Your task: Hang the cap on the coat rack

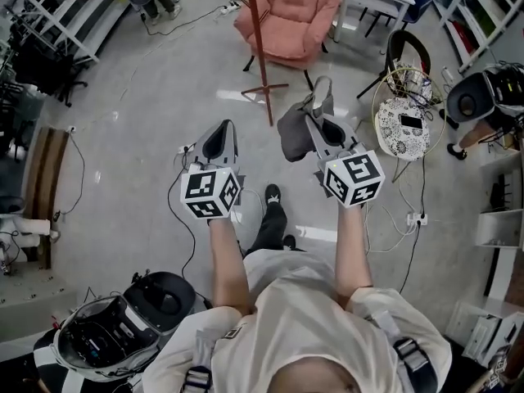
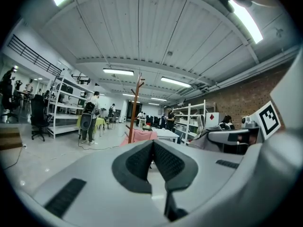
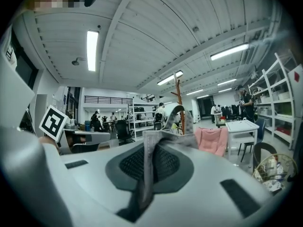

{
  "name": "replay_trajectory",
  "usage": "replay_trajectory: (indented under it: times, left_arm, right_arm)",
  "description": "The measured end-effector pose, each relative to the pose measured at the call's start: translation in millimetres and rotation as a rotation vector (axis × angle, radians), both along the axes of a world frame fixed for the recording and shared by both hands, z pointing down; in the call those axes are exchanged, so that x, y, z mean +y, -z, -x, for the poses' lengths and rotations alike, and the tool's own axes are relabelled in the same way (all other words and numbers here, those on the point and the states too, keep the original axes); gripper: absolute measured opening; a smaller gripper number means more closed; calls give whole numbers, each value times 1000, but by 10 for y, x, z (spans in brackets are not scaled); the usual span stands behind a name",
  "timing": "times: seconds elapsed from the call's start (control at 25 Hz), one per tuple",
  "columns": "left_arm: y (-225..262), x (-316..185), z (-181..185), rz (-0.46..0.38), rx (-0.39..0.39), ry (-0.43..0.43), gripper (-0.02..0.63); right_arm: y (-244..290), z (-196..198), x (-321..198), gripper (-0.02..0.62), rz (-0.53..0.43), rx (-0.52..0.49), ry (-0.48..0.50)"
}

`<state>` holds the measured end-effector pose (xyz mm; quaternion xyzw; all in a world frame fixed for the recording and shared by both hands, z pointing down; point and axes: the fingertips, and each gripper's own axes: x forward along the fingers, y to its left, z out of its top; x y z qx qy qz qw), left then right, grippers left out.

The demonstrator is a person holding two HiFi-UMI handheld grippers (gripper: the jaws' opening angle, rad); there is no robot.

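The person's pale shirt [image 1: 303, 326] fills the bottom of the head view, both bare forearms reaching up the frame from it. At left of centre the left gripper [image 1: 219, 140] is held out over the grey floor [image 1: 123, 178], its marker cube [image 1: 210, 192] nearest the wrist. In the left gripper view its jaws are pressed together, the ribbed pads [image 2: 168, 163] meeting with nothing between them. Just right of it in the head view, the brown coat rack [image 1: 257, 39] stands on the floor in the upper middle of the frame, its pole running out of the top edge and its feet spread below. It also shows far off at mid-frame beyond the jaws in both gripper views. Right of the rack's base hangs the grey cap [image 1: 293, 133], a limp fold of cloth held by the right gripper [image 1: 322, 97] and apart from the rack. The right gripper view shows those jaws clamped on a band of the cap's fabric, which runs up between the pads and flops over the top. Behind, at upper centre, sits a pink armchair [image 1: 296, 11], and further right a round wire stand [image 1: 403, 121] cluttered with cables.
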<state>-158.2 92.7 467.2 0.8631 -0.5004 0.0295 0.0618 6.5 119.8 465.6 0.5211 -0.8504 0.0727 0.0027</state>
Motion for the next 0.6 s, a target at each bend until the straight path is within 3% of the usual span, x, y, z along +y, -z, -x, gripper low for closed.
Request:
replay_trajectory:
  times: [0.6]
  left_arm:
    - [176,-1230,-381,-51,56,-75,6]
  right_arm:
    - [184,-40,-1194,9,-43,57,16]
